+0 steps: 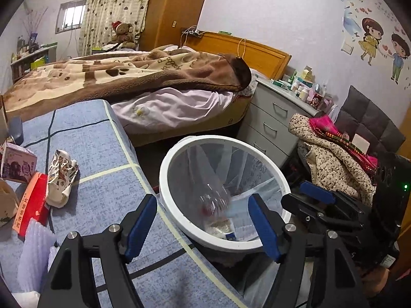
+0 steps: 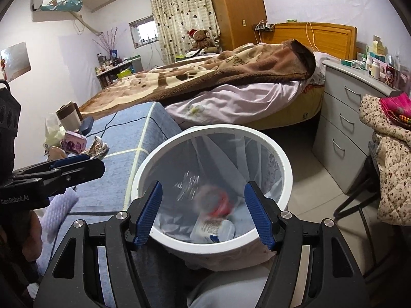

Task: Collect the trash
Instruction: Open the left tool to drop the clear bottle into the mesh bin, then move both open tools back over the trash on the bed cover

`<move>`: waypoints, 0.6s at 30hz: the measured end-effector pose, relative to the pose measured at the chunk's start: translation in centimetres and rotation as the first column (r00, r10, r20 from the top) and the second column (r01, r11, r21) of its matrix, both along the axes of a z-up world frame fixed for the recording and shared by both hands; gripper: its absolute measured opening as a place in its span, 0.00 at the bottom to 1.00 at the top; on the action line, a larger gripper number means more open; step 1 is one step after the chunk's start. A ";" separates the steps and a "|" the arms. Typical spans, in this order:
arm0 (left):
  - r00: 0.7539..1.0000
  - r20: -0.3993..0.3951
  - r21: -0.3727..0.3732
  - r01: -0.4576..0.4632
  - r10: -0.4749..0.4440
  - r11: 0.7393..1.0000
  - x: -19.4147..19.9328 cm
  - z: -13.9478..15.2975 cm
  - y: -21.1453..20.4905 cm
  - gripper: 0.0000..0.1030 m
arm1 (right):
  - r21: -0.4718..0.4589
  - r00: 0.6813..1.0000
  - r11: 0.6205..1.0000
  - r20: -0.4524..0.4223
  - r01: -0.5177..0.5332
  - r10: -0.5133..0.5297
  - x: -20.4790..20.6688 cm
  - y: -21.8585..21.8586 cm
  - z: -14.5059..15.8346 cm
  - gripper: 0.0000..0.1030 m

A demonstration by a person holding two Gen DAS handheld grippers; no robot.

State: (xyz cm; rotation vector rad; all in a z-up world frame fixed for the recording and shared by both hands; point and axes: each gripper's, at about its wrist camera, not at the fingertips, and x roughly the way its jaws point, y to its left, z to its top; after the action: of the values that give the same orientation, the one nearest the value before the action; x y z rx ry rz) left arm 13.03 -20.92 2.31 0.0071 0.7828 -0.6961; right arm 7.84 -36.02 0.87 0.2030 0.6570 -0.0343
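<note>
A white round bin (image 1: 164,179) (image 2: 287,169) with a clear liner stands beside the blue-covered table (image 1: 102,154). A clear plastic bottle (image 1: 213,200) with a red label shows blurred inside the bin mouth (image 2: 213,200), touching no pad. My left gripper (image 1: 201,201) hangs open over the bin's near rim, nothing between its blue pads. My right gripper (image 2: 203,188) is also open above the bin and holds nothing. On the table lie a crumpled wrapper (image 1: 61,177), a red box (image 1: 30,202), a purple carton (image 1: 18,164) and white foam (image 1: 36,254).
A flattened bottle with a blue cap (image 2: 215,227) lies at the bin's bottom. A bed with a brown blanket (image 1: 128,74) is behind. A grey drawer chest (image 1: 272,120) and a chair piled with clothes (image 1: 334,159) stand to the right.
</note>
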 end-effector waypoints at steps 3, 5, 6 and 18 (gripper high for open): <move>1.000 0.004 0.000 -0.018 0.018 1.000 -0.5 0.2 0.7 0.71 | 0.000 1.000 1.000 0.009 -0.015 0.015 -0.1 0.4 0.2 0.66; 0.999 0.002 0.003 -0.049 0.049 0.999 -0.8 0.2 1.5 0.71 | -0.001 1.000 1.000 0.011 -0.030 0.030 -0.1 0.8 0.3 0.75; 0.997 0.006 0.006 -0.071 0.071 0.997 -1.1 0.1 2.1 0.71 | -0.001 0.999 0.999 0.012 -0.037 0.037 -0.1 1.0 0.3 0.75; 0.974 -0.002 0.015 -0.226 0.226 0.974 -3.3 -0.8 9.1 0.70 | 0.015 0.980 0.980 0.002 -0.198 0.198 0.1 5.7 0.8 0.75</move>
State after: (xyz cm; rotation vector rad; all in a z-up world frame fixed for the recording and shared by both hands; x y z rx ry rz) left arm 9.76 -11.82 1.52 -0.0698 0.7783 -0.4741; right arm 7.97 -30.36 1.71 0.1511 0.6751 0.1623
